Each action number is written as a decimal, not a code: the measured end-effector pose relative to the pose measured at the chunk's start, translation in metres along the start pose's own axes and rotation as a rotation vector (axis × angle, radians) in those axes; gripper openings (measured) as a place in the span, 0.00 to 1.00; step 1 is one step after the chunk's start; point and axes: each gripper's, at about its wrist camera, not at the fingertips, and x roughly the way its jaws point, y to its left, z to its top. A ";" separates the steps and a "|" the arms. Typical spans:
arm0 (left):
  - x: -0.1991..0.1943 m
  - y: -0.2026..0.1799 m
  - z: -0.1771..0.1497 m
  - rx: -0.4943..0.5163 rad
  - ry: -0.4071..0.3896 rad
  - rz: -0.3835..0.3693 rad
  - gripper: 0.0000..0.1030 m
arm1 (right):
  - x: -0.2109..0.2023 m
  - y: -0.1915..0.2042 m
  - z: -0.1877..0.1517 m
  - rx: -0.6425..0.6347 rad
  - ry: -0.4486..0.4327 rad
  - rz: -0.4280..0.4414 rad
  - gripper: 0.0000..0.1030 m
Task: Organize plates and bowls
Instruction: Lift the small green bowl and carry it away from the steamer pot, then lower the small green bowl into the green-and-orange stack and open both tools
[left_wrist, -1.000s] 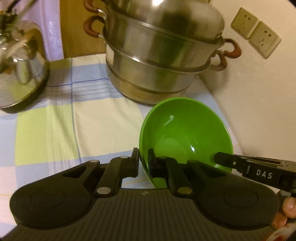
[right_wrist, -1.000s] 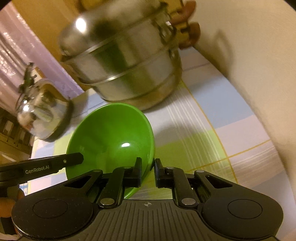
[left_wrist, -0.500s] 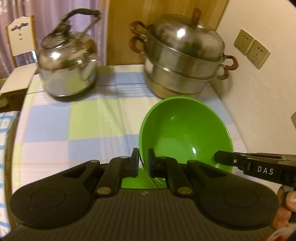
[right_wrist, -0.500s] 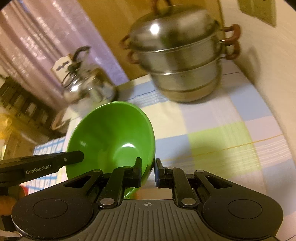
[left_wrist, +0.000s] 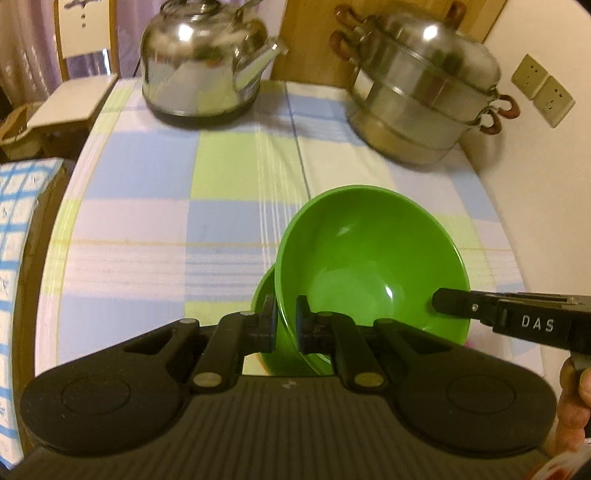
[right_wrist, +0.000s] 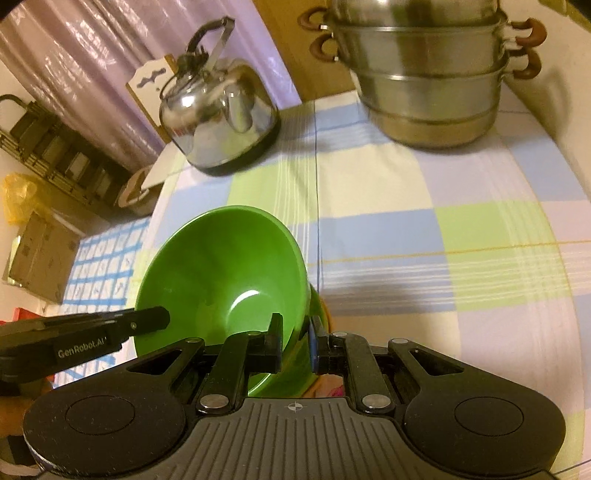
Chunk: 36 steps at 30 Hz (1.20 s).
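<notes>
A green bowl (left_wrist: 369, 258) is held between both grippers above the near edge of the checked table. My left gripper (left_wrist: 285, 326) is shut on its left rim. My right gripper (right_wrist: 297, 341) is shut on its right rim; the bowl also shows in the right wrist view (right_wrist: 221, 273). A second green bowl (left_wrist: 264, 299) sits just below it, mostly hidden; its edge shows in the right wrist view (right_wrist: 317, 306). The right gripper's finger (left_wrist: 491, 312) reaches in from the right in the left wrist view.
A steel kettle (left_wrist: 201, 62) stands at the back left and a stacked steel steamer pot (left_wrist: 421, 85) at the back right, by the wall. The checked tablecloth (left_wrist: 166, 221) covers the table. A chair (left_wrist: 74, 85) and boxes (right_wrist: 40, 251) lie beyond the left edge.
Both grippers pulled back and up from the steamer pot with the green bowl held between them. The kettle and more table came into view, and a second green bowl now shows beneath.
</notes>
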 end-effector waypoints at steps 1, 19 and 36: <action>0.004 0.003 -0.002 -0.007 0.009 -0.002 0.08 | 0.005 -0.001 -0.001 0.001 0.008 0.000 0.13; 0.039 0.016 -0.017 -0.023 0.061 0.008 0.08 | 0.044 -0.016 -0.011 0.022 0.078 0.012 0.13; 0.033 0.015 -0.017 -0.015 0.016 0.022 0.11 | 0.042 -0.011 -0.013 -0.038 0.044 -0.015 0.36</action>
